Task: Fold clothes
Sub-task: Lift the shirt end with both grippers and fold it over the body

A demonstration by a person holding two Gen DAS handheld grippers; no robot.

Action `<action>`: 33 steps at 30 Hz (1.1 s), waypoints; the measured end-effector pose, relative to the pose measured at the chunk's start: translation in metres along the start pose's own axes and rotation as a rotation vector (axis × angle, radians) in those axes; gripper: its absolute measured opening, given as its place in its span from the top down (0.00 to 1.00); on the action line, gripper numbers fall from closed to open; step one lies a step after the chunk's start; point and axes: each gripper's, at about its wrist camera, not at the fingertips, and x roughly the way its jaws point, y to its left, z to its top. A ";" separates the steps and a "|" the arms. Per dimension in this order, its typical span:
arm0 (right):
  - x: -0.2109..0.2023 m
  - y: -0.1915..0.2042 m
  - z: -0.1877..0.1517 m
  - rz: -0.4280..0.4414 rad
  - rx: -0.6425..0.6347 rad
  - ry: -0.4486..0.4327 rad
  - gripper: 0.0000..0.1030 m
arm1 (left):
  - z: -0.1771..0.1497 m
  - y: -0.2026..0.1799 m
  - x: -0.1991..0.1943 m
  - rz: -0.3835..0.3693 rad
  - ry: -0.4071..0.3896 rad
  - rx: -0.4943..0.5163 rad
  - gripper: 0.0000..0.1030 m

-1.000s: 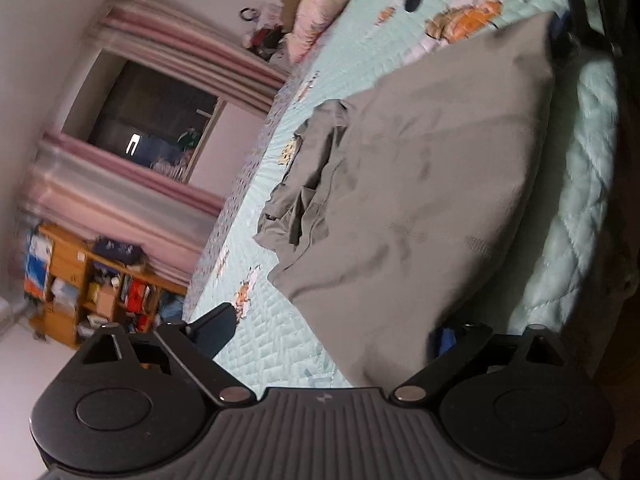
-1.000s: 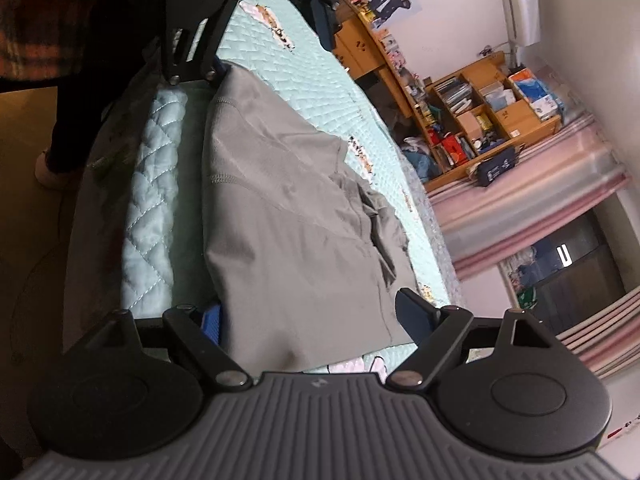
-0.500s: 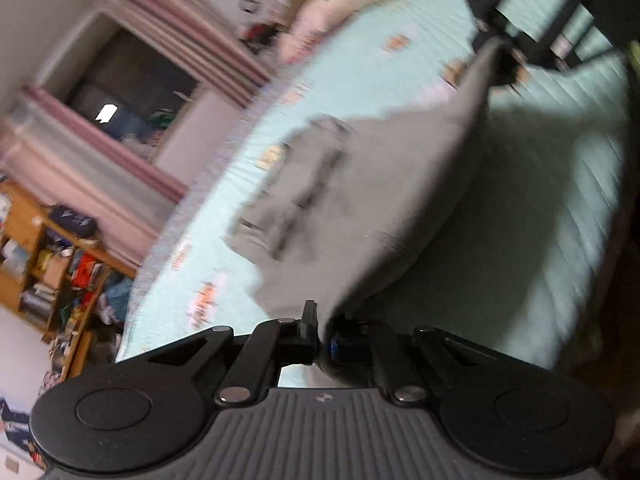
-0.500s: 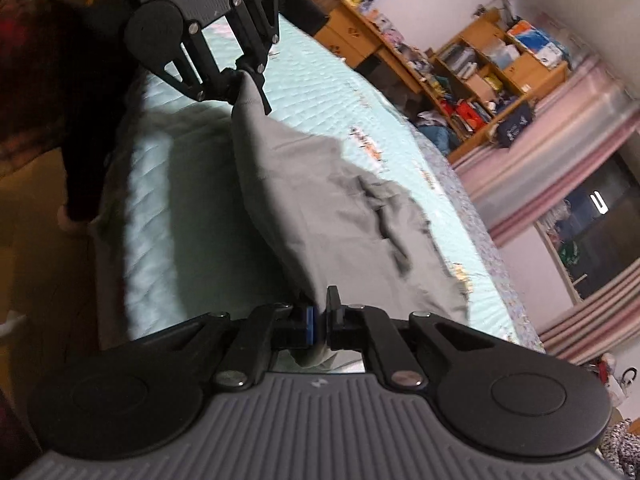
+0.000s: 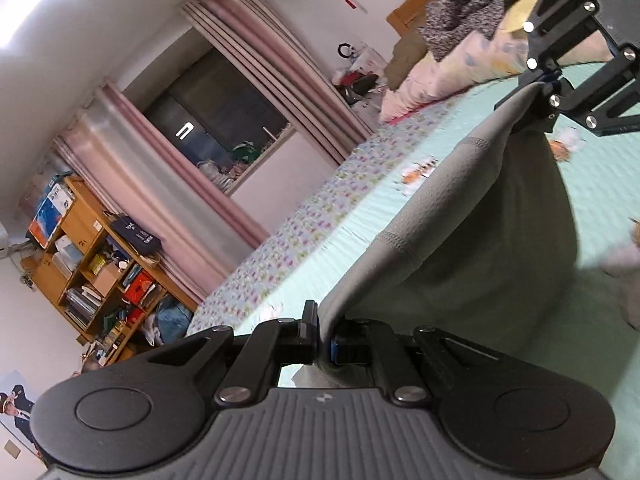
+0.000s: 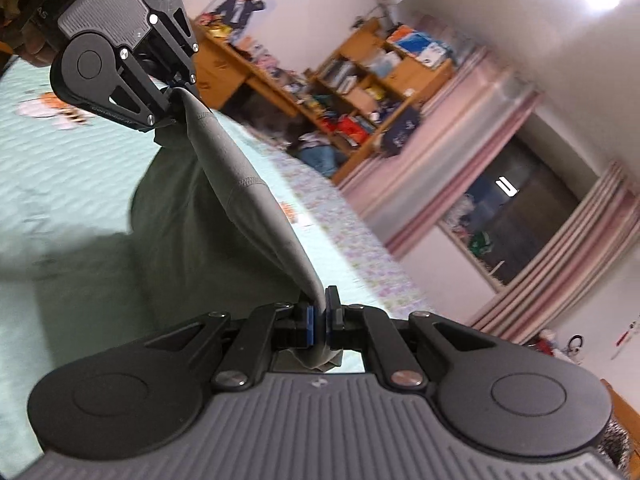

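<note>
A grey garment (image 5: pixel 472 216) hangs stretched between my two grippers above the mint-green quilted bed (image 5: pixel 600 360). My left gripper (image 5: pixel 325 338) is shut on one corner of its hem. My right gripper (image 5: pixel 549 85) shows at the upper right of the left wrist view, pinching the other corner. In the right wrist view my right gripper (image 6: pixel 319 320) is shut on the grey garment (image 6: pixel 240 184), and my left gripper (image 6: pixel 176 90) clamps the far corner at upper left. The cloth sags below the taut edge toward the bed (image 6: pixel 60 168).
Pillows and a patterned blanket (image 5: pixel 460 64) lie at the head of the bed. A wooden bookshelf (image 5: pixel 92 264) with clutter stands by pink curtains (image 5: pixel 168 184) and a dark window (image 6: pixel 516 216). A hand (image 6: pixel 36 48) holds the left gripper.
Both grippers closed on the garment's near corners and lifted it off the bed. The cloth, flat a second ago, now hangs stretched between them, and both views have rolled and risen.
</note>
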 end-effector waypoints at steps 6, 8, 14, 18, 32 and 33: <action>0.096 -0.039 -0.017 0.077 0.126 0.090 0.94 | 0.010 0.014 0.100 -0.085 0.116 -0.011 0.94; 0.129 -0.045 -0.027 0.116 0.169 0.123 0.94 | 0.004 0.011 0.128 -0.102 0.151 -0.006 0.94; 0.212 -0.035 -0.056 0.206 0.221 0.223 0.94 | -0.025 0.000 0.197 -0.166 0.248 0.034 0.94; 0.250 -0.037 -0.073 0.283 0.307 0.289 0.94 | -0.040 -0.007 0.230 -0.216 0.294 0.081 0.94; 0.297 -0.063 -0.115 0.472 0.672 0.418 0.74 | -0.062 0.026 0.278 -0.207 0.390 -0.070 0.19; 0.298 -0.066 -0.118 0.473 0.697 0.415 0.70 | -0.064 0.033 0.279 -0.210 0.396 -0.114 0.18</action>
